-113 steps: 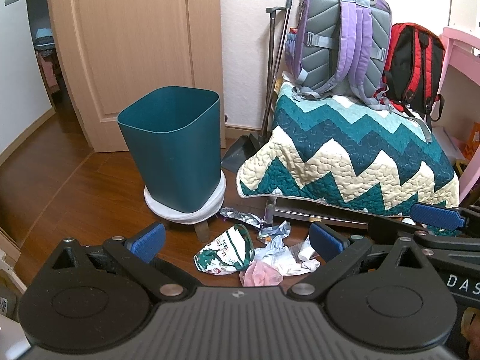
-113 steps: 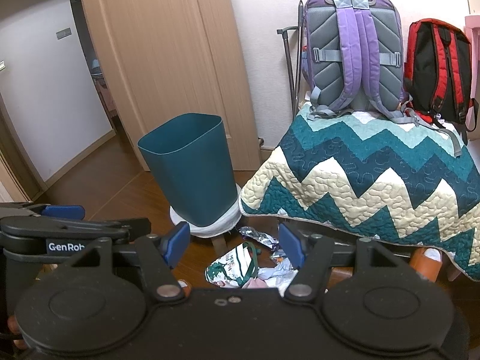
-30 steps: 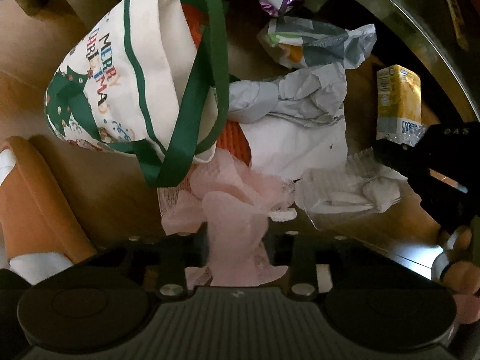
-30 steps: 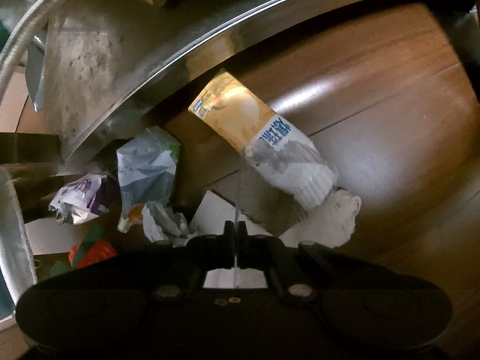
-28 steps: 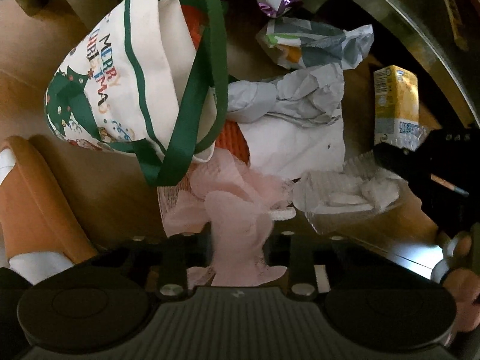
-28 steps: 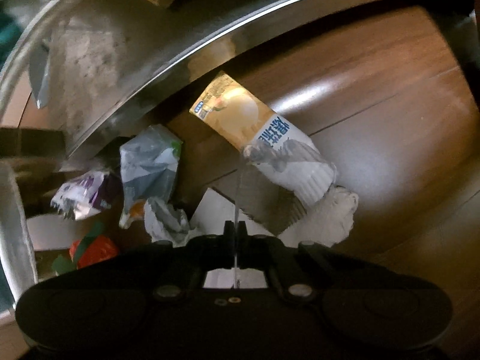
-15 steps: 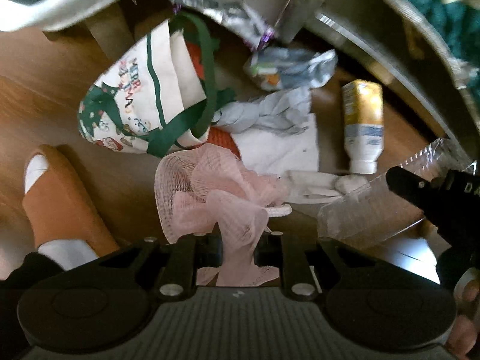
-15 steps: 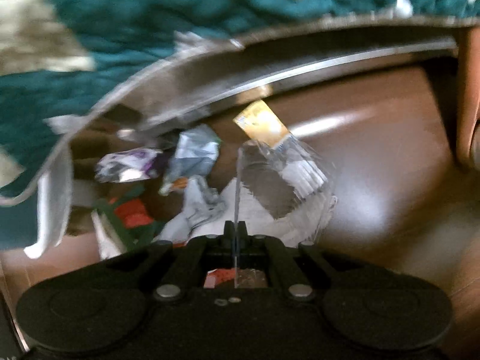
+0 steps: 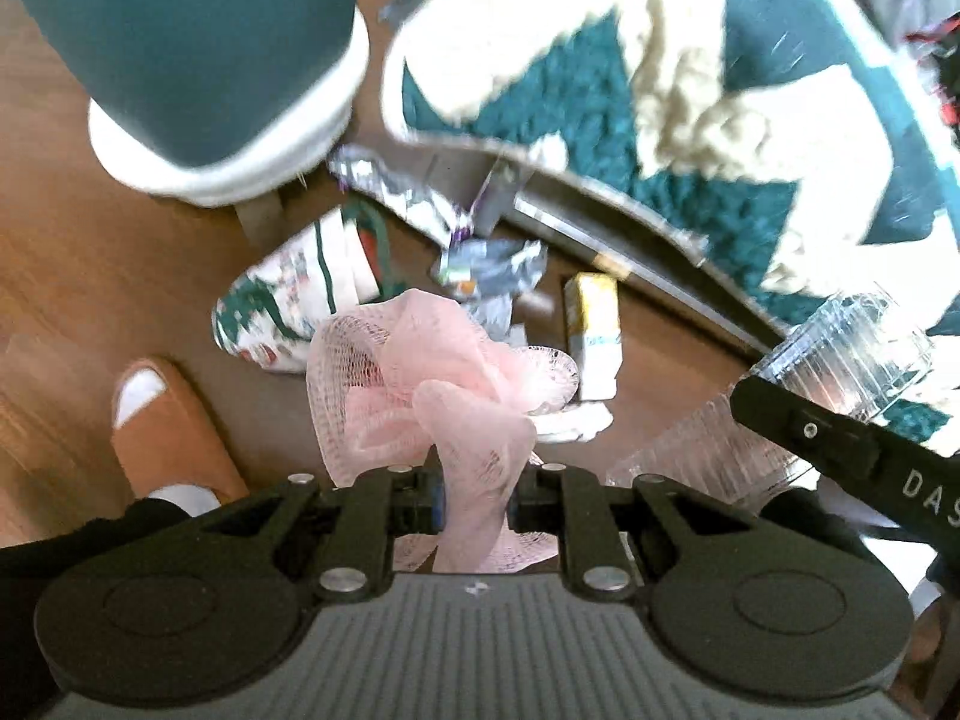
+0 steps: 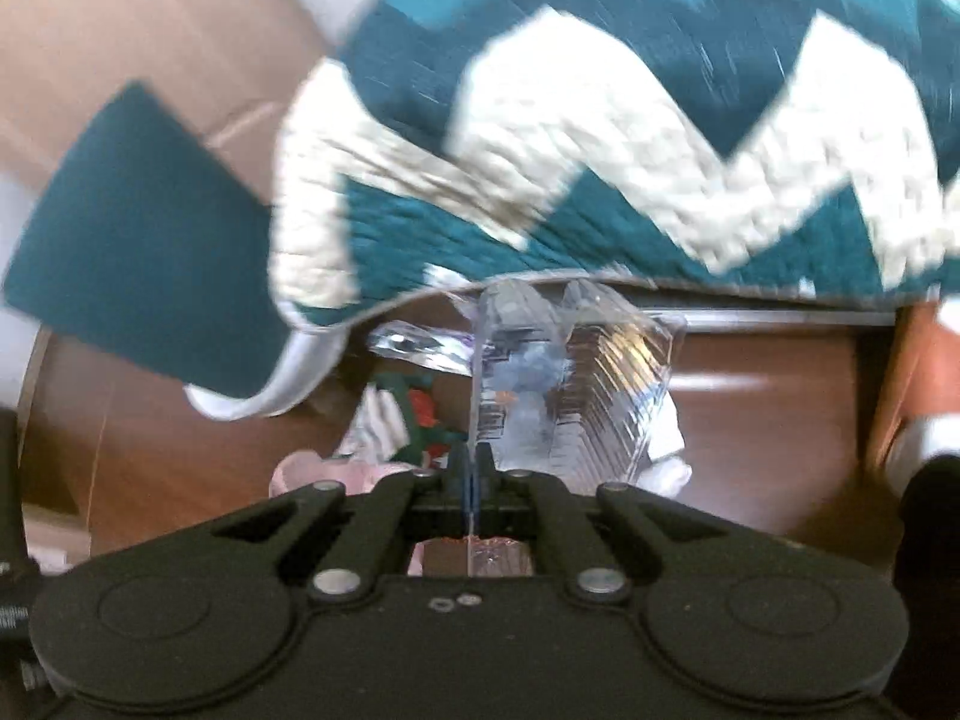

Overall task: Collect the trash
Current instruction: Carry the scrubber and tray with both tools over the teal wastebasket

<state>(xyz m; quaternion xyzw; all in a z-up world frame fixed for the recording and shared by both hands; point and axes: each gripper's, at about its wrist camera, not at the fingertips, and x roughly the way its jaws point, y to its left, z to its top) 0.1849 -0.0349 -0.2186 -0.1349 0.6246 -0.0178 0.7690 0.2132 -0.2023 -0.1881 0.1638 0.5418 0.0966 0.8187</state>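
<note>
Hidden or blurred: both views are smeared; the quilt (image 10: 600, 138) fills the upper part of my right view and hides what it lies on. My blue pads are buried in what they hold.
Left jaws: my left gripper (image 9: 474, 492) is clamped on the pink mesh puff (image 9: 438, 384), a tail of it pinched between the pads. These jaws have just been closing on it.
Puff's lie: it balloons toward 12 o'clock from the pads, clear of the floor, with no clear long axis.
Right jaws: my right gripper (image 10: 471, 489) is pressed fully together on a thin edge of the clear plastic container (image 10: 564, 378).
Container's lie: the pinched sheet stands edge-on toward 12 o'clock; the ribbed body leans toward 1 o'clock. In my left view it (image 9: 840, 360) sits at 3 o'clock.
Left on the floor: a yellow carton (image 9: 593, 330), long axis 12 to 6; a crumpled grey wrapper (image 9: 492, 267) just at its 10 o'clock; a printed cloth bag (image 9: 288, 306) at the puff's 9 o'clock.
Edges: the teal bin (image 9: 186, 42) at 11 o'clock, on a white base; a metal frame rail (image 9: 600, 228) under the quilt's hem.
Open room: bare wooden floor (image 9: 90, 276) at 9 o'clock, up to my brown slipper (image 9: 168, 432) at 8 o'clock.
</note>
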